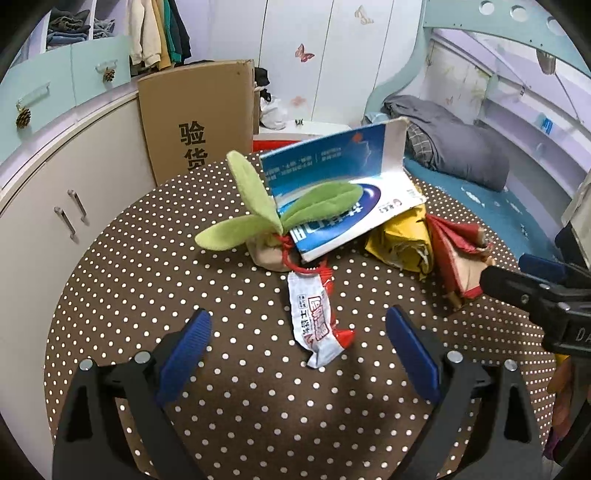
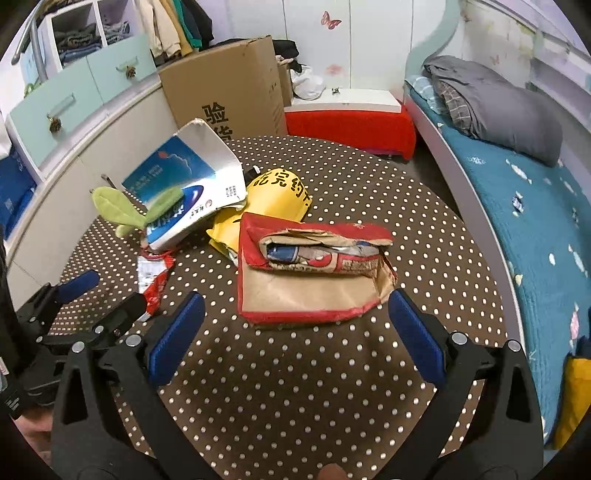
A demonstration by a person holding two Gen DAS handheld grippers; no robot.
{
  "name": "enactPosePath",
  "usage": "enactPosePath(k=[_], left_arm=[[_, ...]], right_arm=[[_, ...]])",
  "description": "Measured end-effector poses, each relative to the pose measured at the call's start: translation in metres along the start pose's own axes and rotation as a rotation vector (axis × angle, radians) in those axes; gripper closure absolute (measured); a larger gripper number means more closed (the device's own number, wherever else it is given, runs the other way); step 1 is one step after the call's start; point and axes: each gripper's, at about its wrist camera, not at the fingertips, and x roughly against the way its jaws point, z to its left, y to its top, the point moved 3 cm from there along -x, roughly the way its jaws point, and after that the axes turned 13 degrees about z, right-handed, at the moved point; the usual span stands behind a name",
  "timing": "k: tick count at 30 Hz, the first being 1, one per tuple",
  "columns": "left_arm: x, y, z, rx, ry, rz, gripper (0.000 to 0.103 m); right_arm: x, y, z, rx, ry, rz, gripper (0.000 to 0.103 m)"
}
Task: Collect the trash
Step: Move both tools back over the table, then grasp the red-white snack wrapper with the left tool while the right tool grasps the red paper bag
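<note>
Dotted surface (image 1: pixel 147 295) w/ litter. Left tongs (image 1: pixel 299 350) wide open, empty, straddling wrapper (image 1: pixel 314 325): light, crinkly; we pinch mid-body. Right tongs (image 2: pixel 295 332) wide open, empty.

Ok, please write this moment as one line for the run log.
left gripper: open, around white-red snack wrapper | right gripper: open, before crumpled red-brown paper bag | brown polka-dot table: nothing picked up yet

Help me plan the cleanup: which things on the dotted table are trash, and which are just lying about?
Trash: white wrapper, blue box, yellow bag, red packet.

Lying about: green plush on the table; carton, grey blanket and hanging clothes behind.
</note>
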Motion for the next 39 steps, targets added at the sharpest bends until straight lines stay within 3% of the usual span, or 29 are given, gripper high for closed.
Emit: enactPosePath(k=[8,10,11,12,15,16,22,27,39], left_arm=[[-0.016,0.006,0.003,0.008,0.005,0.044,0.013],[-0.022,0.007,0.003,0.002,-0.009,0.071,0.035],[-0.023,0.007,0.002,-0.006,-0.007,0.068,0.036],[-0.024,0.007,0.0,-0.015,-0.007,0.068,0.045],[-0.022,0.006,-0.004,-0.028,-0.017,0.061,0.07],[-0.022,0.005,-0.003,-0.025,-0.026,0.061,0.073],[-0.013,-0.005,-0.001,0.0,-0.056,0.049,0.08],[-0.004,-0.016,-0.006,0.014,-0.072,0.039,0.082],[0.036,-0.016,-0.054,-0.042,-0.109,-0.029,0.083]], right_arm=[[-0.026,0.015,0.018,0.11,-0.184,-0.012,0.006],[-0.036,0.017,0.019,0.149,-0.196,0.002,0.006],[-0.039,0.017,0.017,0.157,-0.177,0.006,0.008],[-0.039,0.017,0.015,0.161,-0.155,-0.004,0.017],[-0.037,0.014,0.004,0.144,-0.094,-0.013,0.019],[-0.035,0.013,0.001,0.139,-0.071,-0.015,0.02],[-0.014,0.0,-0.02,0.084,0.06,-0.046,0.021],[0.005,-0.018,-0.035,0.035,0.114,-0.073,0.021],[0.062,-0.027,-0.076,-0.043,0.166,-0.182,0.021]])
